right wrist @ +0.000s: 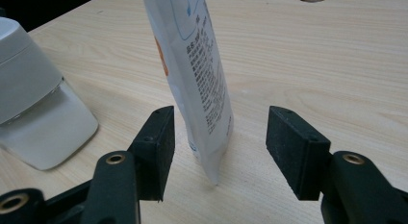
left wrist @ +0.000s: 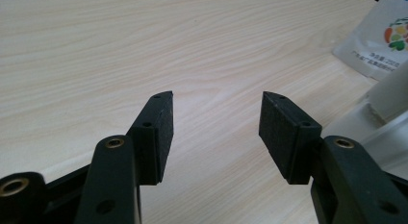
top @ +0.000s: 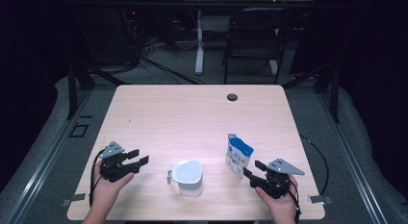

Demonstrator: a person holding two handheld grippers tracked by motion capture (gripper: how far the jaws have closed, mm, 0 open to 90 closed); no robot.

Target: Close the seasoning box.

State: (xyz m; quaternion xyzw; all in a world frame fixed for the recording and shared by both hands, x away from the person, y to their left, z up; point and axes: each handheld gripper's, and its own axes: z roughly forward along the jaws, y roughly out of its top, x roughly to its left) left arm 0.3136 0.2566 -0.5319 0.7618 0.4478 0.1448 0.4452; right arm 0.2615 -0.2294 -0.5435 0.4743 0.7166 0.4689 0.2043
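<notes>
On the desk [top: 192,113], the left claw [top: 137,159] gapes empty beside the white lidded jug [top: 187,177], contents unseen, while the upright printed pouch [top: 238,154] stands just ahead of the right claw [top: 254,169], wide open, not touching it.

A pale wooden tabletop [top: 159,113] is sitting in the middle of a dark room, with a small round hole [top: 232,97] showing near its far edge, toward the far right corner. Beyond that far edge a black folding chair [top: 255,36] is standing on the grey floor [top: 159,65], where dark cables [top: 154,60] are trailing beside a white stand leg [top: 199,41].
</notes>
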